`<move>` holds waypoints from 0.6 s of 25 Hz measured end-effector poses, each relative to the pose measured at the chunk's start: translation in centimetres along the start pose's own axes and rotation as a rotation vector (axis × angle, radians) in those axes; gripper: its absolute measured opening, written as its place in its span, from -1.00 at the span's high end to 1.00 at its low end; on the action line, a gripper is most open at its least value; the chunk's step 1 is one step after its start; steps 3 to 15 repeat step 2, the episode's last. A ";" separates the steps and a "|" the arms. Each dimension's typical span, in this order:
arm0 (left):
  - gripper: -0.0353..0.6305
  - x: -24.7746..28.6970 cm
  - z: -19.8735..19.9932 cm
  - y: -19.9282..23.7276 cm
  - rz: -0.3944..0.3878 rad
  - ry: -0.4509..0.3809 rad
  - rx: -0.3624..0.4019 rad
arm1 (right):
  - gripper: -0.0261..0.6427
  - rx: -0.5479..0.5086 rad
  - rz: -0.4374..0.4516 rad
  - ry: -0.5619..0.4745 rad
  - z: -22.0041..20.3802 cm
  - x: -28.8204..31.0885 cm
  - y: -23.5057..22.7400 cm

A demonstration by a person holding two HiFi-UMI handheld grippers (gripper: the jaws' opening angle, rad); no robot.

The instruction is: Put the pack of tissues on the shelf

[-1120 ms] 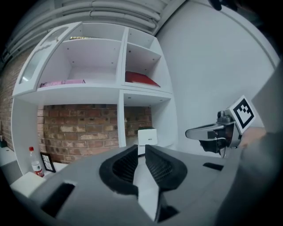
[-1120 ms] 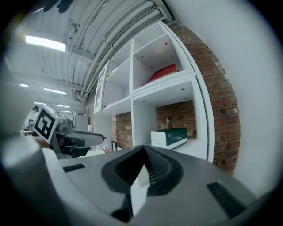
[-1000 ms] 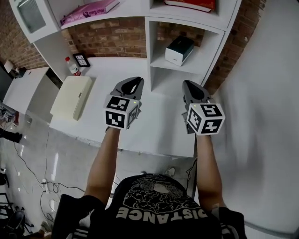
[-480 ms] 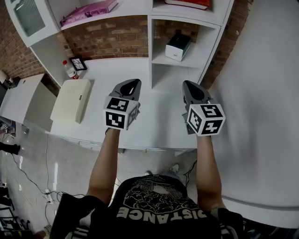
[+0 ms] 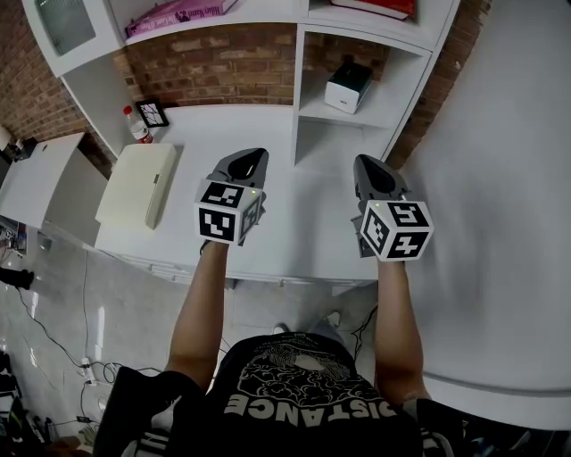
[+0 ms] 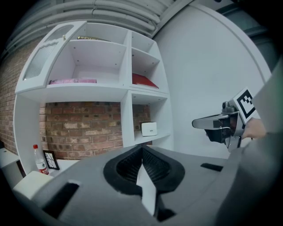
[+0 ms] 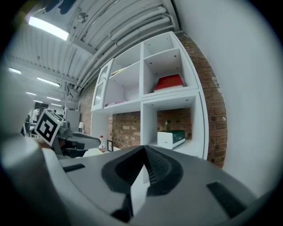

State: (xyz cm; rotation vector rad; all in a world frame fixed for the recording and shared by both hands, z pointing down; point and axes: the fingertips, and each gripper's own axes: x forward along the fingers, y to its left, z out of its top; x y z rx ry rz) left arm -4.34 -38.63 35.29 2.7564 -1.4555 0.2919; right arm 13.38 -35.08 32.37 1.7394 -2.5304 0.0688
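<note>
The pack of tissues [image 5: 348,87], a white box with a dark green top, lies in the lower right compartment of the white shelf unit [image 5: 299,98]. It also shows in the left gripper view [image 6: 149,129] and the right gripper view [image 7: 172,138]. Both grippers hover over the white counter [image 5: 285,241], well short of the shelf. My left gripper [image 5: 252,159] is shut with nothing in it, its jaws meeting at their tips [image 6: 141,148]. My right gripper [image 5: 368,165] is shut and empty too [image 7: 143,148].
A cream flat case [image 5: 138,183] lies on the counter's left part. A small bottle [image 5: 136,125] and a picture frame [image 5: 153,113] stand by the brick wall. A pink book [image 5: 178,13] and a red book [image 5: 375,7] lie on upper shelves. A white wall [image 5: 500,178] closes the right side.
Both grippers stay almost where they were, shut and empty. The head view has drifted slightly, so the shelf sits a little further right and higher in it.
</note>
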 end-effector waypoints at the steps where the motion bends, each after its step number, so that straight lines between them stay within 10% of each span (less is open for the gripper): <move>1: 0.89 -0.1 -0.1 0.1 0.000 0.001 -0.002 | 0.91 0.002 -0.001 0.000 0.0 0.0 0.1; 15: 0.89 -0.3 -0.3 0.3 0.001 0.002 -0.004 | 0.91 0.004 -0.002 -0.001 -0.1 0.0 0.3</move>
